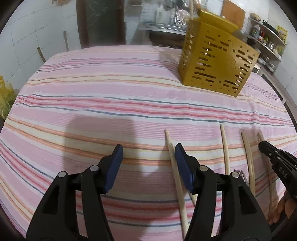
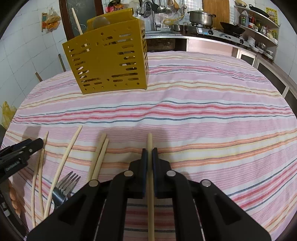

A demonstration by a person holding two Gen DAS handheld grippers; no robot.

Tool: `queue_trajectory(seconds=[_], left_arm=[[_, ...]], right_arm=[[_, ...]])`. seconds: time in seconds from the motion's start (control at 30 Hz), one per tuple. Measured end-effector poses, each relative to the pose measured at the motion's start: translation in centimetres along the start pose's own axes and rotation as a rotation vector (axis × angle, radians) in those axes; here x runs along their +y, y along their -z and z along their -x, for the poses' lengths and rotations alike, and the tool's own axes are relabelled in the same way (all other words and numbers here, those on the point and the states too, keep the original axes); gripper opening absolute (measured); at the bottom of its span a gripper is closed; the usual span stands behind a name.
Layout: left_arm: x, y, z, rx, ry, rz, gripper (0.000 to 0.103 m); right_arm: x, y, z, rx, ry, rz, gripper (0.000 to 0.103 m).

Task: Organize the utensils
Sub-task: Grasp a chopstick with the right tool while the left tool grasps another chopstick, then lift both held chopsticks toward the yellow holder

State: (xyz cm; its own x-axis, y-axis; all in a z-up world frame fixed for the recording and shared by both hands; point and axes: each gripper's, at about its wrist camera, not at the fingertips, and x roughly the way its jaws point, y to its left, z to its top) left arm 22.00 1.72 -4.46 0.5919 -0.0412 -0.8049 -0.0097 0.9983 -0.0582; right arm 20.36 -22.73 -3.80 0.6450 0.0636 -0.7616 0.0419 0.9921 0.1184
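A yellow slotted utensil holder [image 1: 217, 61] stands at the far side of the striped tablecloth; it also shows in the right wrist view [image 2: 109, 57], with a chopstick and a spoon in it. Several pale chopsticks [image 2: 68, 155] and a metal fork [image 2: 65, 187] lie near the front edge. My right gripper [image 2: 149, 153] is shut on one chopstick [image 2: 150, 185], which points away along the fingers. My left gripper [image 1: 148, 150] is open, low over the cloth, with a chopstick [image 1: 174, 166] lying just inside its right finger. The right gripper's tip [image 1: 267, 148] shows at the right of the left wrist view.
The table is covered by a pink striped cloth [image 2: 204, 115]. Behind it are a kitchen counter with a pot [image 2: 201, 17], a stove and shelves [image 2: 259, 24]. A yellow plastic bag [image 1: 4, 96] sits at the left edge. White tiled walls stand at the left.
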Motion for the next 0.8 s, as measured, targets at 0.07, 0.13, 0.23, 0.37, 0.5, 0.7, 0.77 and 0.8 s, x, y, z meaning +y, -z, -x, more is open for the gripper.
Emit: queue_trajectory(seconds=[0.07, 0.13, 0.23, 0.37, 0.5, 0.7, 0.77, 0.8], left_arm=[[-0.2, -0.1, -0.3, 0.005, -0.008, 0.005, 0.054], [-0.4, -0.2, -0.3, 0.01, 0.004, 0.006, 0.048], [-1.3, 0.0, -0.2, 0.018, 0.014, -0.001, 0.043], [-2.9, 0.2, -0.6, 0.018, -0.031, -0.033, 0.027], [-2.9, -0.2, -0.7, 0.038, 0.003, -0.008, 0.011], [-2.2, -0.5, -0.7, 0.04, 0.05, 0.029, 0.009], [-2.1, -0.5, -0.4, 0.024, 0.05, 0.028, 0.004], [-2.1, -0.6, -0.2, 0.015, 0.052, 0.029, 0.004]], right_arm=[[-0.1, 0.1, 0.0, -0.003, -0.008, -0.006, 0.006], [-0.1, 0.2, 0.0, -0.007, -0.009, -0.007, 0.006], [0.0, 0.2, 0.0, -0.01, -0.002, -0.002, 0.006], [0.1, 0.2, -0.1, -0.007, 0.005, -0.003, 0.006], [0.3, -0.2, -0.4, 0.003, 0.014, -0.008, 0.006], [0.1, -0.5, -0.2, -0.002, 0.012, -0.026, 0.006], [-0.1, -0.5, 0.1, -0.011, 0.011, -0.036, 0.006], [-0.2, -0.5, 0.4, -0.017, 0.008, -0.039, 0.006]])
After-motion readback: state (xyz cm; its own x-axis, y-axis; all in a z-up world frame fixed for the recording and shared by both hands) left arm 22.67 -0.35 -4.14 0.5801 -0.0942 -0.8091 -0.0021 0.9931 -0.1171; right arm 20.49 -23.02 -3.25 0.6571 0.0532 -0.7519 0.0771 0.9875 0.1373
